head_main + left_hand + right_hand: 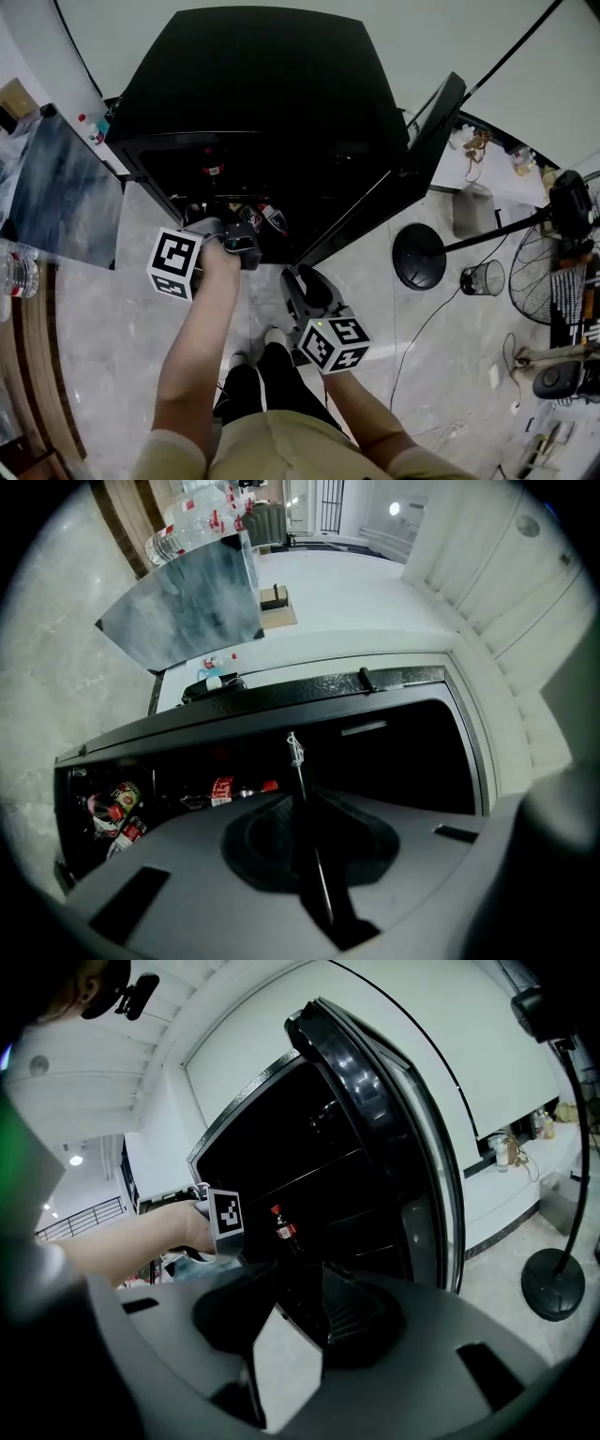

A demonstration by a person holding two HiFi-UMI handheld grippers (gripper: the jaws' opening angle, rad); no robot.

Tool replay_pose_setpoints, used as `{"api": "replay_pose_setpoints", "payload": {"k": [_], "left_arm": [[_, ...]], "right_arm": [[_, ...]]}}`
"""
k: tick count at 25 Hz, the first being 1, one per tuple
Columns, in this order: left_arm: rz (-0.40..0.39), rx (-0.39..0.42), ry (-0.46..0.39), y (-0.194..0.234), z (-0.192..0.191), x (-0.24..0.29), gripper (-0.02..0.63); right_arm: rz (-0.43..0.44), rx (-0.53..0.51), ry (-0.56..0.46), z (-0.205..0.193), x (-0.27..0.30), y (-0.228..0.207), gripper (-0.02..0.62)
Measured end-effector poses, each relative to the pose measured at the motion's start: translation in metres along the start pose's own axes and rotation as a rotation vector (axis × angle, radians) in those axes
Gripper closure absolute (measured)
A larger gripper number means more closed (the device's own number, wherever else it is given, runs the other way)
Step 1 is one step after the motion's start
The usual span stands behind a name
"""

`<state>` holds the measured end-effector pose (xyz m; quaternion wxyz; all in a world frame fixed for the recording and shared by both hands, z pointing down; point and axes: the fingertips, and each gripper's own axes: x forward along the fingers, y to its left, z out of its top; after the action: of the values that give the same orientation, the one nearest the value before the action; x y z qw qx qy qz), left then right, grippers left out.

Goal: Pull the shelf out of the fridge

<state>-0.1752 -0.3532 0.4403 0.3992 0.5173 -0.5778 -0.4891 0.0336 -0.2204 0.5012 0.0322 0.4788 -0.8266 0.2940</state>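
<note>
The black fridge (262, 103) stands with its door (412, 159) swung out to the right. My left gripper (246, 246) reaches into the low front of the dark interior. In the left gripper view its jaws (302, 808) are shut on a thin wire rod of the shelf (296, 757), which runs down between the pads. Red-labelled bottles (223, 789) lie inside behind it. My right gripper (305, 286) hangs lower, just in front of the fridge and near the door's bottom edge. It is open (298, 1321), with only floor showing between its fingers.
A grey panel (56, 187) leans at the fridge's left, with a water bottle (17, 272) beyond it. A round fan base (419, 255) and a wire bin (483, 277) stand on the floor right of the door. The person's feet (272, 342) are close below the grippers.
</note>
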Motion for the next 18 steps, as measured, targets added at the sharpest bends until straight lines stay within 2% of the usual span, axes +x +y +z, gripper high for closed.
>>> {"api": "replay_pose_setpoints", "payload": {"k": [8, 18], "left_arm": [[0.004, 0.001, 0.031, -0.002, 0.003, -0.016, 0.571], [-0.001, 0.022, 0.072, -0.002, 0.002, -0.029, 0.571]], "right_arm": [[-0.011, 0.067, -0.056, 0.017, -0.012, 0.004, 0.453], [0.036, 0.274, -0.121, 0.042, -0.009, 0.003, 0.451]]}}
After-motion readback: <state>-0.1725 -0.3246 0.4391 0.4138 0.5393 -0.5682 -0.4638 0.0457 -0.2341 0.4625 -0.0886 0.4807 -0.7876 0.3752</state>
